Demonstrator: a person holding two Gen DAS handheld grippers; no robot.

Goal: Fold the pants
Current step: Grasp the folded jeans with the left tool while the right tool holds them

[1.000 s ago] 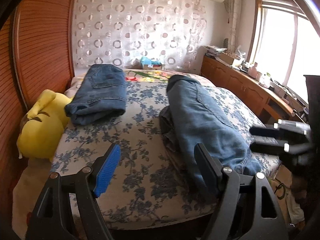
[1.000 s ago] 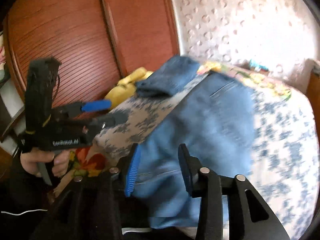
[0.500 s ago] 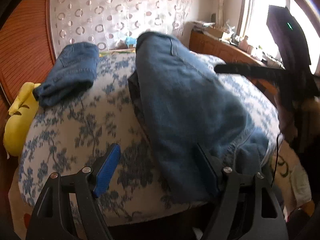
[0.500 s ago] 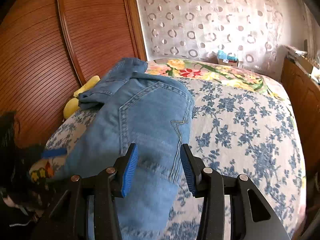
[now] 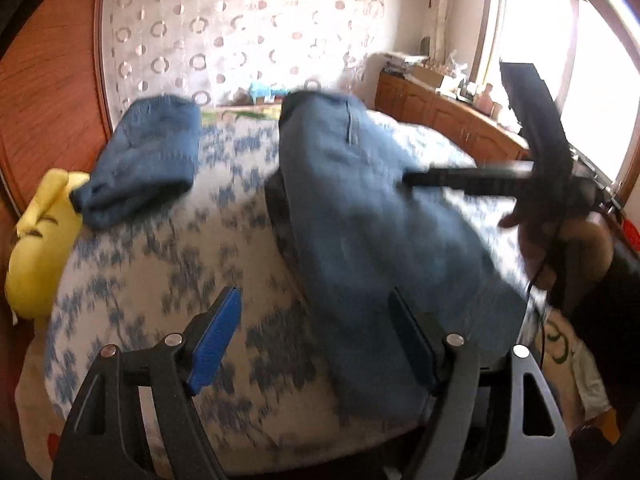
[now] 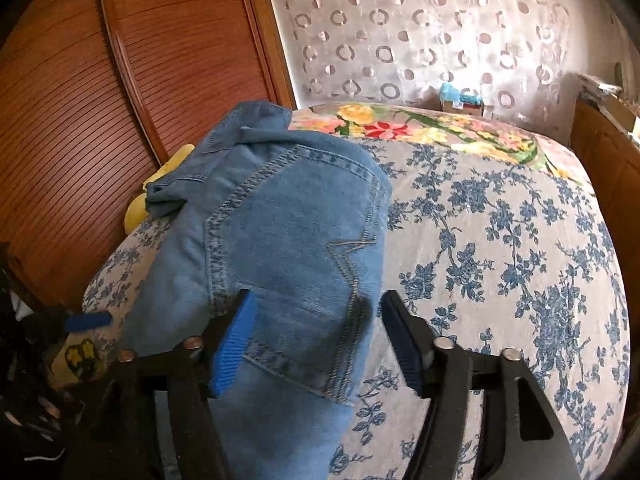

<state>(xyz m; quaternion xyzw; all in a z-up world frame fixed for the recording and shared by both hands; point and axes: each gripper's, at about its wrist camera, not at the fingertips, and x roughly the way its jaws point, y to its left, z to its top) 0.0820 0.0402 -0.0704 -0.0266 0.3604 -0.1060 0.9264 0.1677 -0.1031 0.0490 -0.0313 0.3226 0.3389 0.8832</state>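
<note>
A pair of light blue jeans [image 5: 360, 216] lies lengthwise on the floral bed, one end hanging over the near edge. In the right wrist view the jeans [image 6: 288, 232] show a back pocket just ahead of the fingers. My left gripper [image 5: 316, 340] is open and empty, low at the bed's near edge, its right finger beside the jeans' hanging end. My right gripper [image 6: 316, 340] is open above the jeans, touching nothing; it also shows from the side in the left wrist view [image 5: 492, 180], over the jeans.
A darker folded pair of jeans [image 5: 148, 156] lies at the bed's far left, beside a yellow plush toy [image 5: 40, 236]. A wooden wardrobe [image 6: 120, 100] stands left of the bed. Wooden cabinets [image 5: 452, 120] run under the window on the right.
Both grippers have moved in over the bed. The right gripper has swung from the bed's corner to above the light jeans and has opened wider. The left gripper stays open.
</note>
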